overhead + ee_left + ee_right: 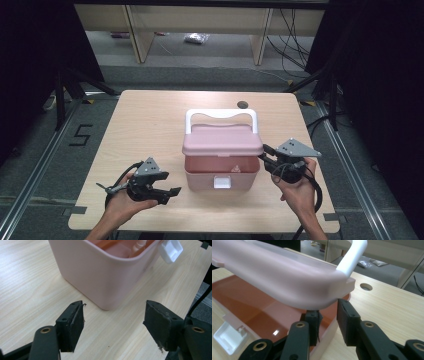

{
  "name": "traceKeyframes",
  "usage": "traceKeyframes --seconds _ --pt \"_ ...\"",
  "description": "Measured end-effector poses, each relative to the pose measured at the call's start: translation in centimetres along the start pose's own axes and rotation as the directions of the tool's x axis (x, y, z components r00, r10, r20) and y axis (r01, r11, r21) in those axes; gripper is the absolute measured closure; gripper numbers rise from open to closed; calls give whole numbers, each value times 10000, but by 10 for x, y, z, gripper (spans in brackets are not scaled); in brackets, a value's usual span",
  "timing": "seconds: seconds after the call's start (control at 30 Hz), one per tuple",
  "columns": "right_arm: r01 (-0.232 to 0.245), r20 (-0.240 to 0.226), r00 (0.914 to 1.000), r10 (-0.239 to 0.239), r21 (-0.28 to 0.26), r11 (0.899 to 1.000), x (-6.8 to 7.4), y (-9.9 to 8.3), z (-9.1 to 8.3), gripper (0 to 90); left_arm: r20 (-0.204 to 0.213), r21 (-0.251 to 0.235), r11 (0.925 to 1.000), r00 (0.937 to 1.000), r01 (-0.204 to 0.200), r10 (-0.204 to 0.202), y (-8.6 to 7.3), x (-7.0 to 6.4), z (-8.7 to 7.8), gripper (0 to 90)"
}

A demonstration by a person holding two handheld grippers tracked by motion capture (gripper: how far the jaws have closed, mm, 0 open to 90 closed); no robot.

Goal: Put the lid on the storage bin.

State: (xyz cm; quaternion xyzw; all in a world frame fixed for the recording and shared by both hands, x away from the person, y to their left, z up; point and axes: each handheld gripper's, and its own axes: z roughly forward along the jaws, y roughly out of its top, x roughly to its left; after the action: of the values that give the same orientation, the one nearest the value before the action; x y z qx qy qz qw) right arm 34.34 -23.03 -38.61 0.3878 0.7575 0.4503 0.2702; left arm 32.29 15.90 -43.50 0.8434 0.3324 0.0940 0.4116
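Observation:
A pink box point(200, 177) stands mid-table, its pink lid point(222, 140) tilted up off the rim, with a white handle point(221, 114) behind and a white latch point(221, 182) hanging in front. My right gripper point(265, 157) is at the box's right side. In the right gripper view the right gripper point(328, 320) straddles the box's wall, one jaw inside under the lid point(274, 275) and one outside, with a gap. An orange tray point(249, 305) lies inside. My left gripper point(167, 187) is open near the front left corner, and in the left gripper view the left gripper point(113, 322) faces the box point(100, 272).
The wooden table point(145, 125) has a round cable hole point(243, 104) behind the box. The near edge runs just behind both hands. Tripod legs point(62, 95) stand on the floor at the left, and wooden shelving point(140, 35) stands beyond the far edge.

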Motion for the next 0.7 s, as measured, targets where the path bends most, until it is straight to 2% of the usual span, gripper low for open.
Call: traceKeyframes --seconds 0.03,0.07,0.1,0.13,0.2,0.23,0.27,0.3,0.33,0.37,0.4,0.5,0.53,0.57,0.63,0.67,0.7 --pt "-53 -77 10000 55 149 9999 1 -1 -1 719 24 67 10000 10000 -39 39 -1 1 0 311" --pt "118 -59 9999 -117 72 9999 0 -2 -1 719 7 6 10000 10000 15 -15 -2 0 0 311" --pt "-69 -131 9999 72 260 9996 2 -3 -3 718 -38 42 10000 10000 20 -20 -3 1 1 310" --pt "104 -170 9998 -101 212 9997 1 -4 -2 716 -124 98 9999 9999 -74 75 -4 1 0 309" --pt "-321 -187 9993 328 372 9988 4 -7 -4 709 -185 132 9999 9998 -108 110 -7 2 1 307" --pt "-42 -354 9994 50 245 9997 2 -8 -2 703 -301 179 9998 9995 -104 110 -9 3 1 307" --pt "-66 -330 9994 73 206 9998 3 -10 -3 700 -358 191 9998 9993 -45 52 -10 4 2 307" --pt "-45 -432 9991 54 195 9998 3 -11 -4 700 -280 201 9998 9996 30 -24 -12 5 1 307" --pt "108 -323 9994 -100 230 9997 2 -12 -5 700 -296 195 9998 9996 7 -2 -12 5 1 307" --pt "-187 -368 9991 198 294 9994 6 -13 -6 699 -311 177 9998 9995 44 -38 -13 5 1 307" --pt "73 -462 9989 -59 307 9995 4 -13 -7 694 -322 146 9999 9995 80 -75 -14 5 0 307" --pt "14 -525 9986 6 386 9993 7 -15 -9 687 -279 211 9998 9996 15 -9 -17 3 1 307" --pt "-260 -495 9984 281 435 9987 10 -16 -10 686 -247 261 9997 9997 21 -14 -18 2 2 307" --pt "36 -491 9988 -17 390 9992 8 -16 -10 683 -252 310 9995 9997 -46 54 -19 1 2 306" --pt "34 -662 9978 -6 423 9991 9 -17 -11 676 -273 316 9995 9996 -25 34 -21 0 2 306" --pt "-350 -585 9976 377 459 9983 12 -18 -12 667 -298 289 9996 9996 -5 13 -22 -1 2 306" --pt "-222 -653 9976 251 439 9988 12 -19 -12 661 -264 266 9996 9996 -48 55 -22 -1 2 306"
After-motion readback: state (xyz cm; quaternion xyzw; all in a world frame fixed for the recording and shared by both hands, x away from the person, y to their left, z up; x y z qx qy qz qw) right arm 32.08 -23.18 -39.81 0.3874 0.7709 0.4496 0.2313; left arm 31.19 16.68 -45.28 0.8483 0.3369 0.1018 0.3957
